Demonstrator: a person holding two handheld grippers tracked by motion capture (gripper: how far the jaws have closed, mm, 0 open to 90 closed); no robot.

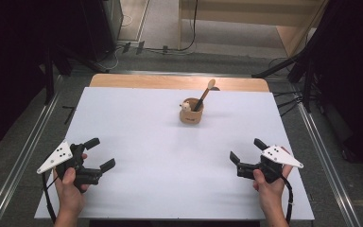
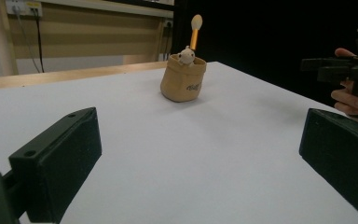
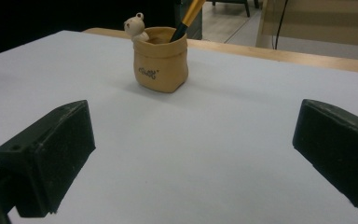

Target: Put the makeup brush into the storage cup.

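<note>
A small tan sack-shaped pot (image 1: 191, 112) (image 2: 182, 79) (image 3: 160, 59) stands upright on the white table top (image 1: 170, 142), past its middle. A little bear figure (image 1: 185, 106) (image 2: 186, 55) (image 3: 135, 26) sits on its rim. A wooden spoon (image 1: 205, 93) (image 2: 195, 31) (image 3: 187, 17) leans out of it, bowl end up. My left gripper (image 1: 100, 152) is held near the front left corner, open and empty. My right gripper (image 1: 246, 150) rests near the front right, also open and empty. Both point toward the pot from well short of it.
A wooden strip (image 1: 179, 82) borders the table's far edge. Dark stands and cables (image 1: 288, 71) crowd the floor behind and at both sides. In the left gripper view, the other hand with its gripper (image 2: 349, 77) shows at the right.
</note>
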